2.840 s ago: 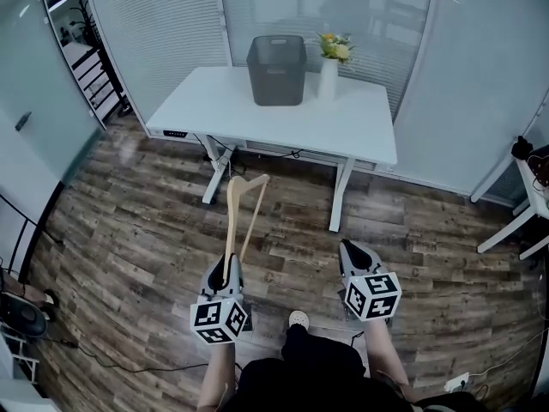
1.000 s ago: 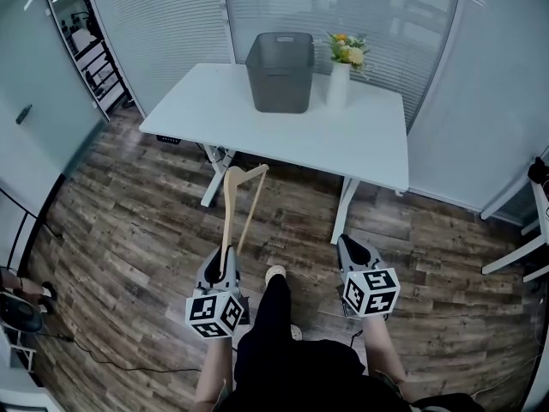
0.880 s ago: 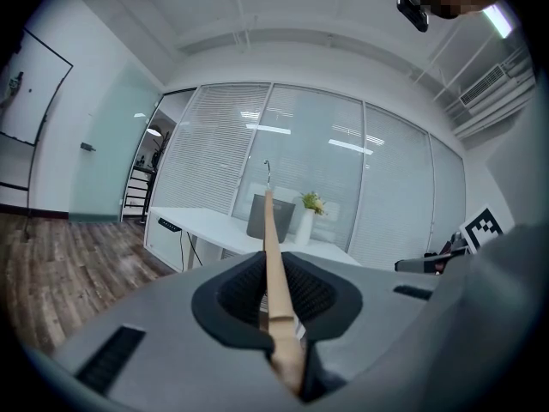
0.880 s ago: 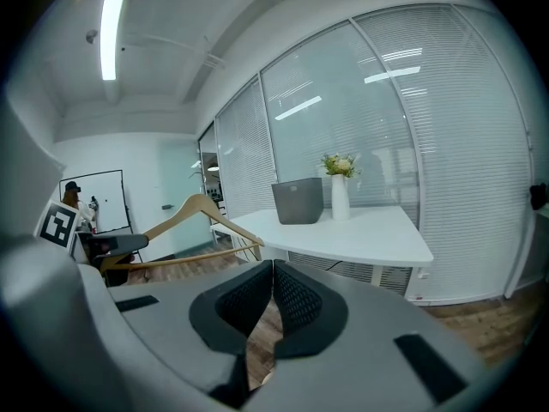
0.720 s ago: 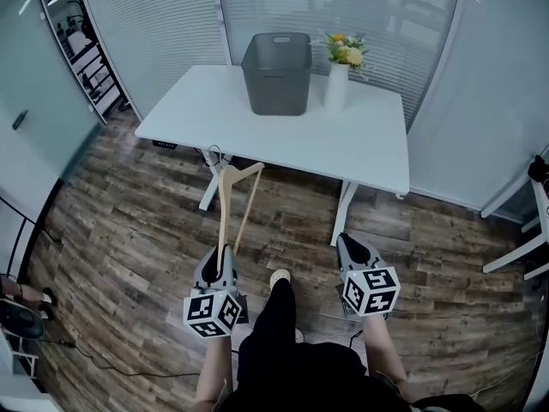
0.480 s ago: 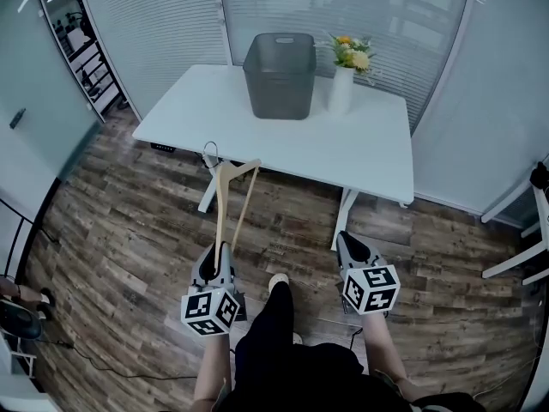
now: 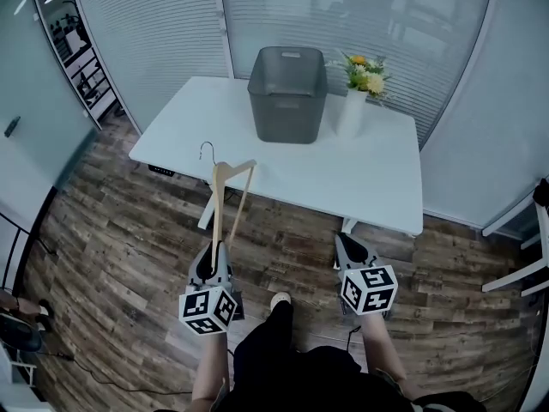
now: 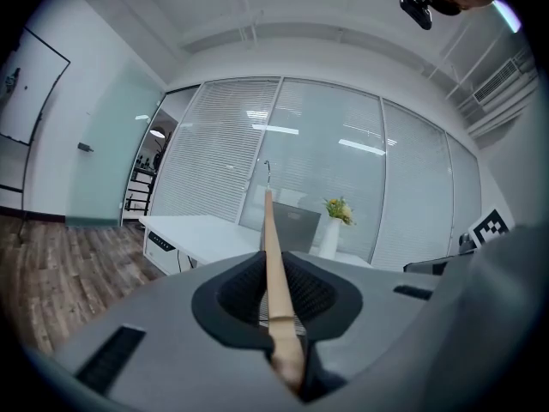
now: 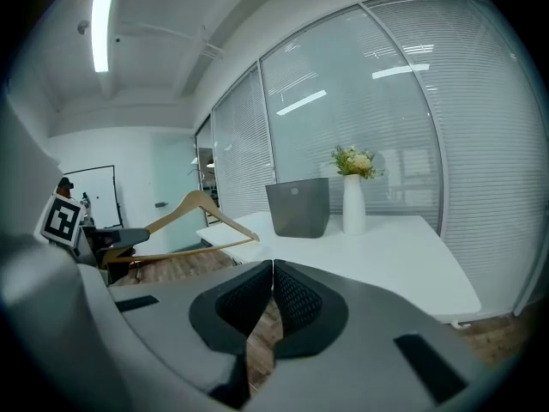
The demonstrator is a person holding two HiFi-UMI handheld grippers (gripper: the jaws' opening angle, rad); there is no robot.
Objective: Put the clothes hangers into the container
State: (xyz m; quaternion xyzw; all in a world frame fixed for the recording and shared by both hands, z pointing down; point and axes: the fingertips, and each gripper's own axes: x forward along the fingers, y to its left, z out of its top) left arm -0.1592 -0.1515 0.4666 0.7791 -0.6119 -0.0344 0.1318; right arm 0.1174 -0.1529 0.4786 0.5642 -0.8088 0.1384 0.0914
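My left gripper (image 7: pixel 214 260) is shut on one end of a wooden clothes hanger (image 7: pixel 225 197), which sticks forward with its metal hook (image 7: pixel 206 148) over the near left edge of the white table (image 7: pixel 377 178). In the left gripper view the wooden hanger (image 8: pixel 276 269) runs straight out between the jaws. A dark grey container (image 7: pixel 287 93) stands on the table's far side, ahead of the hanger. My right gripper (image 7: pixel 345 245) is shut and holds nothing. The right gripper view shows the hanger (image 9: pixel 193 221) at left and the container (image 9: pixel 298 207) beyond.
A white vase with flowers (image 7: pixel 356 101) stands right of the container. Glass walls with blinds close off the back. The wooden floor (image 7: pixel 103 221) lies below me, with a white desk's leg (image 7: pixel 515 273) at the far right and shelving (image 7: pixel 73 50) at upper left.
I have walked toward the table; it and the container now sit closer. The hanger's hook has come up from over the floor to the table's near edge.
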